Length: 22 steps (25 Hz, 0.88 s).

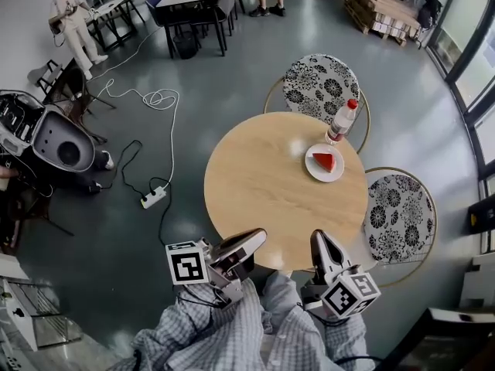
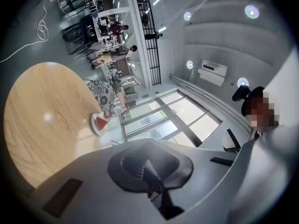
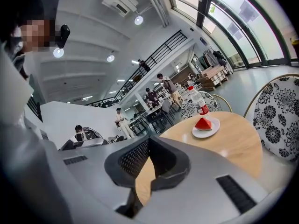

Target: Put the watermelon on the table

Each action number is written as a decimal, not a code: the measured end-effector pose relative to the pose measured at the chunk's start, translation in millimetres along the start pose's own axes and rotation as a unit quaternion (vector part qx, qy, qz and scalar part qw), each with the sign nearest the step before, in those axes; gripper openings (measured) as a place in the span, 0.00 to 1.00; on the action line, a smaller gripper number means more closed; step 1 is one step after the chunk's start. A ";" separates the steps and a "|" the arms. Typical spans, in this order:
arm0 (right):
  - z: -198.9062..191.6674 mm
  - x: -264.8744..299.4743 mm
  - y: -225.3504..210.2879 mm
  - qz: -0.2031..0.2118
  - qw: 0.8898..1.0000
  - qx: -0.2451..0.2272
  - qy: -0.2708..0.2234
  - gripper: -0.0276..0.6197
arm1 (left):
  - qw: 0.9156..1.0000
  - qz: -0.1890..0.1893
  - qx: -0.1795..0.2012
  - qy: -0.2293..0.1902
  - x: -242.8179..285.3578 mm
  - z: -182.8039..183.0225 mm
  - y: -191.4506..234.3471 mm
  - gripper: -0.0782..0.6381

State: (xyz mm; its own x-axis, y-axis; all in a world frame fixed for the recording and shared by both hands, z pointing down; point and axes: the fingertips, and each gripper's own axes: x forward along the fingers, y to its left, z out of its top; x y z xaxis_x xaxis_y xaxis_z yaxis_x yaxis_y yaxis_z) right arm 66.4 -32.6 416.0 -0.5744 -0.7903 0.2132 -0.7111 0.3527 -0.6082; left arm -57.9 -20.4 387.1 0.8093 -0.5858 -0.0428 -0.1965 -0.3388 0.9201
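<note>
Over the near edge of the round table (image 1: 263,184), in the head view, both grippers hang side by side, well apart from everything on it. The watermelon (image 1: 323,161) slice lies on a white plate (image 1: 311,170) at the far right of the tabletop, with a bottle (image 1: 341,120) standing just beyond the plate. The left gripper (image 1: 255,239) and the right gripper (image 1: 321,239) both look closed and carry nothing. Judged from this, the placing is done: the fruit rests on the table by way of its plate, and nothing seems left but to clear away.

Along the left gripper view, the left gripper (image 2: 149,166) has its pads pressed together, with nothing between them. The table (image 2: 42,125) spreads out to the left, and the watermelon (image 2: 101,122) sits on its plate (image 2: 95,127) at the far rim, untouched.

Along the right gripper view, the right gripper (image 3: 148,146) also shows its jaws meeting at the tips, empty; only a sliver of wood shows behind them. Further off to the right, the watermelon (image 3: 202,123) stands on the plate (image 3: 209,133) with the bottle (image 3: 198,104) behind it, well clear of the jaws.
</note>
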 end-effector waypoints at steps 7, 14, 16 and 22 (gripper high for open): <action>-12.1 -17.6 30.5 -0.018 0.998 -0.056 -0.024 0.05 | 0.997 0.003 0.079 0.019 -23.6 -6.8 -9.9 0.12; -18.5 -34.4 52.1 -0.023 0.997 -0.066 -0.043 0.05 | 0.988 -0.001 0.143 0.053 -27.8 -23.6 -25.1 0.12; -16.4 -38.4 58.2 -0.024 0.996 -0.075 -0.048 0.05 | 0.984 0.000 0.167 0.055 -28.9 -23.4 -29.3 0.12; -16.5 -41.8 70.8 -0.026 0.991 -0.121 -0.046 0.05 | 0.973 0.005 0.223 0.062 -32.2 -23.6 -38.2 0.12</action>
State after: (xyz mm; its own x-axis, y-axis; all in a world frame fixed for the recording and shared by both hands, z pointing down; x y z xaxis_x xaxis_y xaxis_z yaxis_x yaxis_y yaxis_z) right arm 33.4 33.7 376.7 -0.5025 -0.8491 0.1627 -0.8221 0.4110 -0.3940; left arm -63.4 28.8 362.5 0.8611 -0.5069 0.0382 -0.4036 -0.6359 0.6578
